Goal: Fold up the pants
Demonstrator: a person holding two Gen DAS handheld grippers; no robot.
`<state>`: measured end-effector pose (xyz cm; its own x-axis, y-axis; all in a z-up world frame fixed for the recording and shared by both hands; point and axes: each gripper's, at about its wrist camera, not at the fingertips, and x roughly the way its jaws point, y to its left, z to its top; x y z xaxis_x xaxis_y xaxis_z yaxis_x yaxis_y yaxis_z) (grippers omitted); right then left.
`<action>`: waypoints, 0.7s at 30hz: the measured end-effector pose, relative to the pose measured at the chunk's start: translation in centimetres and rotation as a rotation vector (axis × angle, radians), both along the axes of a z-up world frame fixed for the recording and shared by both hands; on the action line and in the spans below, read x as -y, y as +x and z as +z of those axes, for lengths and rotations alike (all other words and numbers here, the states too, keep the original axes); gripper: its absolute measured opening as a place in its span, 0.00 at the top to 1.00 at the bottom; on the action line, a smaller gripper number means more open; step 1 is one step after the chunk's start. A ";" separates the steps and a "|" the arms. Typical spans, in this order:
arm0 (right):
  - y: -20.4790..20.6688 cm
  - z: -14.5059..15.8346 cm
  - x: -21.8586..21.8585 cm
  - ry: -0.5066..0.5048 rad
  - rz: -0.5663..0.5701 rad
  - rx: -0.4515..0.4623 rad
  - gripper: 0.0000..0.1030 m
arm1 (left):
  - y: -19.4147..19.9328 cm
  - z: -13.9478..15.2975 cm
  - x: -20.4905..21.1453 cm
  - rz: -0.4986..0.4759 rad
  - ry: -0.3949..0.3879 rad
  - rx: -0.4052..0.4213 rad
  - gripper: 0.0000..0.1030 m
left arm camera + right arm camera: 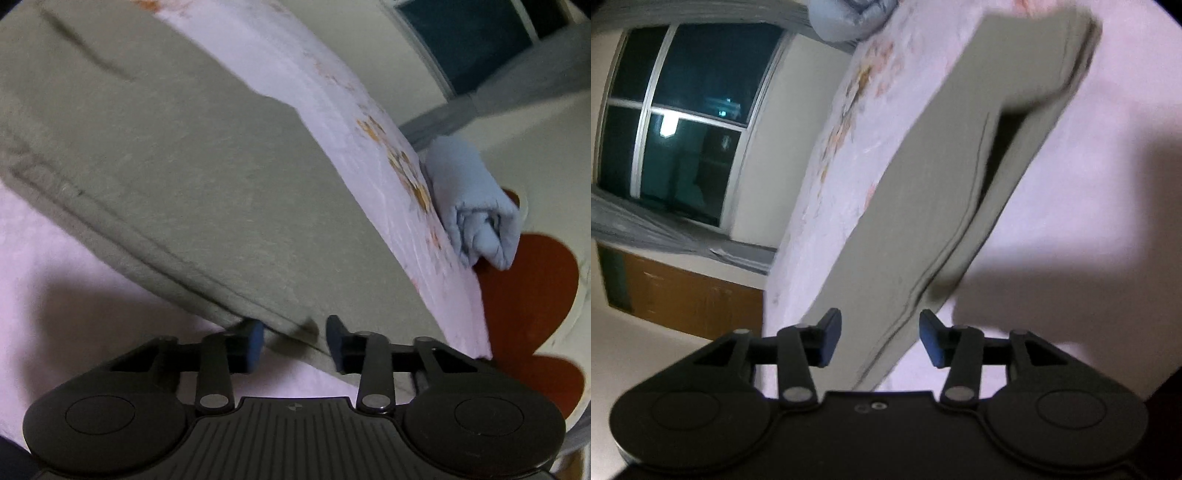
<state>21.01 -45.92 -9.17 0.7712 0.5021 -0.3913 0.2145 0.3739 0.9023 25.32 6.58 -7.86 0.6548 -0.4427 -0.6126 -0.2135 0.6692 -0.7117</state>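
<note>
Grey-green pants (177, 177) lie flat on a pink bed sheet (74, 280). In the left wrist view my left gripper (294, 345) is open, its fingers either side of the pants' hemmed edge near a corner. In the right wrist view the pants (923, 206) stretch away in layered folds, their near end between the fingers of my right gripper (880, 338), which is open. Neither gripper holds cloth.
A rolled light-blue cloth (476, 206) lies at the mattress edge (454, 280), also seen in the right wrist view (849, 18). Beyond the bed are a pale floor with red-brown shapes (528, 291), a dark window (679, 122) and a wooden cabinet (683, 295).
</note>
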 end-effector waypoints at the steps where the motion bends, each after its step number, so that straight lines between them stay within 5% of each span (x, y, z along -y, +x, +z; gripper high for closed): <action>1: 0.3 -0.4 0.0 0.028 -0.002 -0.010 0.61 | 0.0 -0.4 -0.2 0.012 -0.017 -0.007 0.72; 6: 1.6 -1.4 0.0 0.067 -0.014 -0.039 0.65 | -0.3 -2.2 0.0 0.051 -0.077 -0.015 0.79; 16: 2.5 -1.5 -0.6 0.014 -0.017 -0.066 0.70 | 0.3 -2.5 0.6 0.080 -0.019 -0.012 0.79; 21: 1.9 -1.2 -0.9 0.030 -0.030 -0.057 0.70 | -0.9 -2.0 0.1 0.117 -0.071 -0.012 0.79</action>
<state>22.90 -45.06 -10.40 0.7629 0.4914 -0.4202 0.2762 0.3400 0.8990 24.41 6.48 -9.88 0.6975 -0.4059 -0.5905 -0.2960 0.5873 -0.7533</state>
